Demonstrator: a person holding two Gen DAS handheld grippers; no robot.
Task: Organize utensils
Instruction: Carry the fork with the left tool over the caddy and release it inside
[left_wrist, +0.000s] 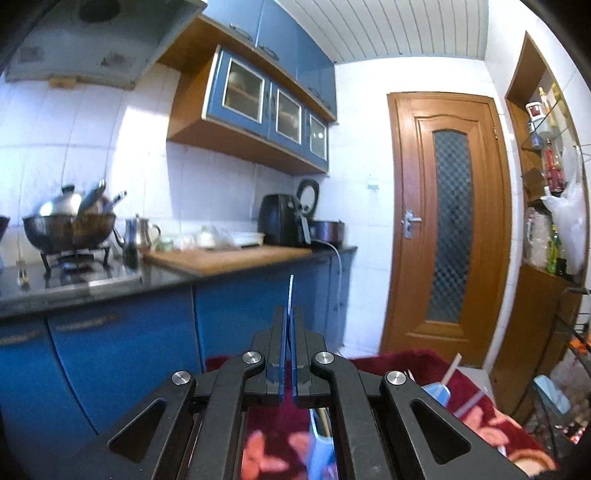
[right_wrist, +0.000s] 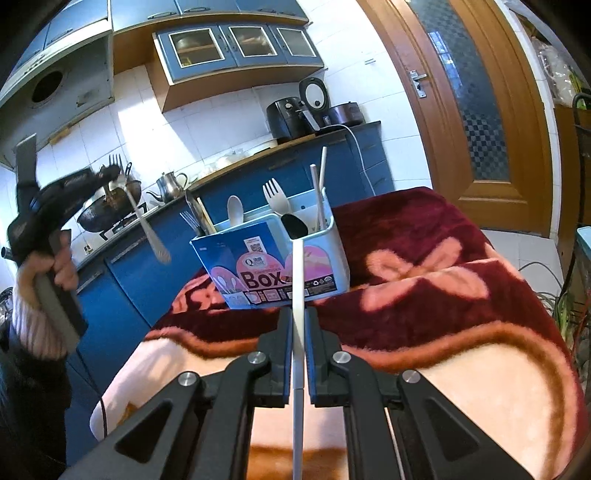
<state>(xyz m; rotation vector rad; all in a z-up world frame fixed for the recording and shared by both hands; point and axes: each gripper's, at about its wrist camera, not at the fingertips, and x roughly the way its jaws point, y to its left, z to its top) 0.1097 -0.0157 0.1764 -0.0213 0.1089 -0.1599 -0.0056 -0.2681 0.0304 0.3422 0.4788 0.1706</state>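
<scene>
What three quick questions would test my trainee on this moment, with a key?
1. True or false: the right gripper is shut on a white-handled spoon.
2. What does the left gripper hold? A) chopsticks B) a metal fork C) nothing
3. Where does the white fork stand?
Key: 1 true; 2 B; 3 in the blue box.
</scene>
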